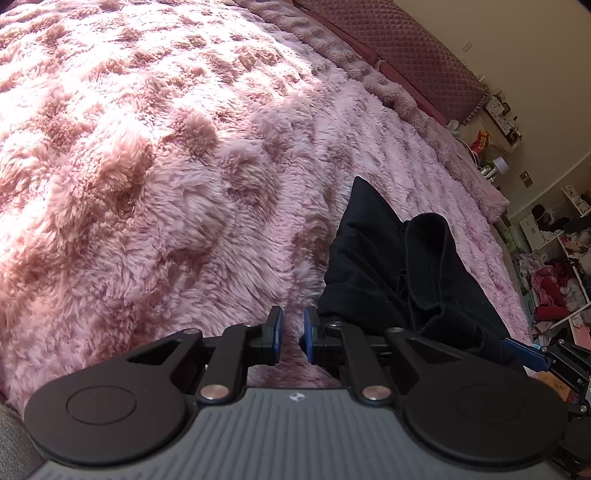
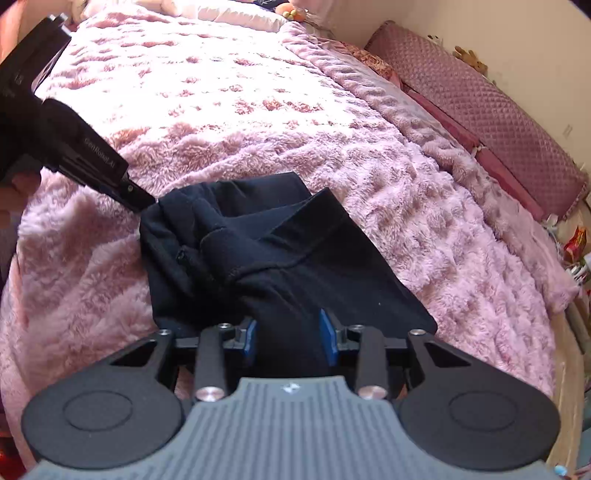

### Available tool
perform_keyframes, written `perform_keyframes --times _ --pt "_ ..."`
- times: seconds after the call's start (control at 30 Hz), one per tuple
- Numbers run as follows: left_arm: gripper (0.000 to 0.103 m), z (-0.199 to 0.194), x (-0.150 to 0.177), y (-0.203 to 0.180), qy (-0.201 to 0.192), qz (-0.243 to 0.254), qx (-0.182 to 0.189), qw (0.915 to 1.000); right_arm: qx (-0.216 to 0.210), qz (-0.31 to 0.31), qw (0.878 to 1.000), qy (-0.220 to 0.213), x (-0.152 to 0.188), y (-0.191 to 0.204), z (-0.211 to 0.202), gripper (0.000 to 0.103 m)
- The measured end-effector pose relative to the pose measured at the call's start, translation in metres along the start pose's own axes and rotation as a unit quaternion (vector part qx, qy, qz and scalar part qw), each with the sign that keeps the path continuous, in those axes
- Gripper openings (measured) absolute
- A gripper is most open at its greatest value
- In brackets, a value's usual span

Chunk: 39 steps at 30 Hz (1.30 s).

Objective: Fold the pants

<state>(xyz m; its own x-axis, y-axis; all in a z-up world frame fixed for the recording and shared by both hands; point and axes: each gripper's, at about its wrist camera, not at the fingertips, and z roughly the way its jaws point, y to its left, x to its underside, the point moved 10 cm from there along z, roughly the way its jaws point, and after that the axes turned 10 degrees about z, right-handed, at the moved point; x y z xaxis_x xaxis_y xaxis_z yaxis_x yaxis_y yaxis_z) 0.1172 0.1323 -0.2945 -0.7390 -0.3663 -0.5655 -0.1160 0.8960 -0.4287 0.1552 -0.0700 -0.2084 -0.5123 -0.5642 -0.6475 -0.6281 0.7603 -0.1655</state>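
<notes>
Black pants (image 2: 277, 251) lie bunched and partly folded on a pink fluffy blanket (image 2: 258, 110). My right gripper (image 2: 290, 328) is at their near edge, its blue pads pressed on a thick bunch of the black cloth. My left gripper (image 2: 142, 199) comes in from the left, its tip touching the far left corner of the pants. In the left wrist view the pants (image 1: 406, 277) lie right of my left gripper (image 1: 291, 321). Its pads stand a narrow gap apart with only pink fur showing between them. The cloth brushes the outer side of its right finger.
The blanket (image 1: 166, 147) covers a wide bed. A quilted maroon bolster (image 2: 498, 110) runs along the wall at the right. Cluttered shelves (image 1: 554, 266) stand past the bed's right edge. Pillows (image 2: 229, 13) lie at the far end. A hand (image 2: 18, 184) holds the left gripper.
</notes>
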Motion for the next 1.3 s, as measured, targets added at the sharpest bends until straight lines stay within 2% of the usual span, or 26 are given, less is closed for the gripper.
perform_keyframes --times 0.07,0.17,0.23,0.27,0.33,0.4,0.5,0.6,0.63,0.73,0.8,0.83,0.87,0.93,1.0,1.07,1.17,1.3 --pt "0.012 0.001 0.0 0.001 0.002 -0.003 0.004 1.0 -0.027 0.074 0.997 0.001 -0.001 -0.012 0.0 0.03" --pt "0.012 0.0 0.0 0.0 -0.002 -0.003 0.006 1.0 -0.066 0.19 0.979 0.012 -0.001 -0.031 0.004 0.029" --pt "0.012 -0.001 -0.001 0.0 -0.006 -0.002 0.008 1.0 -0.073 0.224 0.972 0.015 -0.003 -0.039 0.006 0.029" --pt "0.012 -0.001 -0.001 0.0 -0.006 -0.003 0.009 0.9999 -0.06 0.197 0.978 0.013 -0.005 -0.035 0.007 0.029" --pt "0.012 0.0 -0.001 0.0 -0.005 -0.004 0.01 0.9999 -0.024 0.098 0.995 0.003 -0.007 -0.016 0.007 0.029" --pt "0.012 0.0 -0.001 0.0 -0.005 -0.003 0.009 0.9999 0.013 -0.001 1.0 -0.002 -0.007 0.005 0.009 0.027" --pt "0.012 -0.001 -0.001 0.0 -0.007 -0.004 0.01 0.9999 0.054 -0.113 0.992 -0.001 -0.002 0.028 0.02 0.026" --pt "0.012 0.0 -0.001 0.001 -0.005 -0.006 0.008 0.9999 0.082 -0.222 0.971 -0.016 0.004 0.048 0.029 0.025" --pt "0.012 0.0 -0.001 0.002 -0.004 -0.006 0.006 1.0 0.084 -0.24 0.967 -0.018 0.004 0.053 0.032 0.024" --pt "0.012 0.0 -0.001 0.002 -0.005 -0.006 0.007 0.9999 0.097 -0.246 0.964 -0.026 -0.001 0.057 0.037 0.023" --pt "0.012 0.0 -0.001 0.002 -0.004 -0.006 0.008 0.9999 0.11 -0.254 0.961 -0.032 -0.004 0.057 0.041 0.014" --pt "0.012 0.001 -0.001 0.002 -0.004 -0.006 0.007 1.0 0.115 -0.252 0.96 -0.036 -0.005 0.057 0.042 0.013" --pt "0.012 0.001 -0.001 0.002 -0.004 -0.006 0.006 1.0 0.11 -0.227 0.967 -0.037 -0.007 0.055 0.04 0.012" --pt "0.013 0.0 -0.001 0.003 -0.004 -0.007 0.007 0.9999 0.086 -0.143 0.985 -0.036 -0.015 0.043 0.033 0.011" --pt "0.013 0.001 -0.001 0.005 -0.004 -0.01 0.006 0.9999 0.077 -0.073 0.993 -0.05 -0.024 0.028 0.021 0.01" --pt "0.013 0.001 0.0 0.005 -0.003 -0.011 0.007 0.9999 0.069 -0.027 0.996 -0.059 -0.031 0.015 0.01 0.01" --pt "0.013 0.001 -0.001 0.004 -0.004 -0.006 0.007 1.0 0.078 -0.002 0.993 -0.09 -0.047 0.004 -0.008 0.01" --pt "0.013 0.003 -0.001 0.004 -0.002 -0.002 0.005 1.0 0.068 0.047 0.991 -0.107 -0.068 -0.005 -0.02 0.01"
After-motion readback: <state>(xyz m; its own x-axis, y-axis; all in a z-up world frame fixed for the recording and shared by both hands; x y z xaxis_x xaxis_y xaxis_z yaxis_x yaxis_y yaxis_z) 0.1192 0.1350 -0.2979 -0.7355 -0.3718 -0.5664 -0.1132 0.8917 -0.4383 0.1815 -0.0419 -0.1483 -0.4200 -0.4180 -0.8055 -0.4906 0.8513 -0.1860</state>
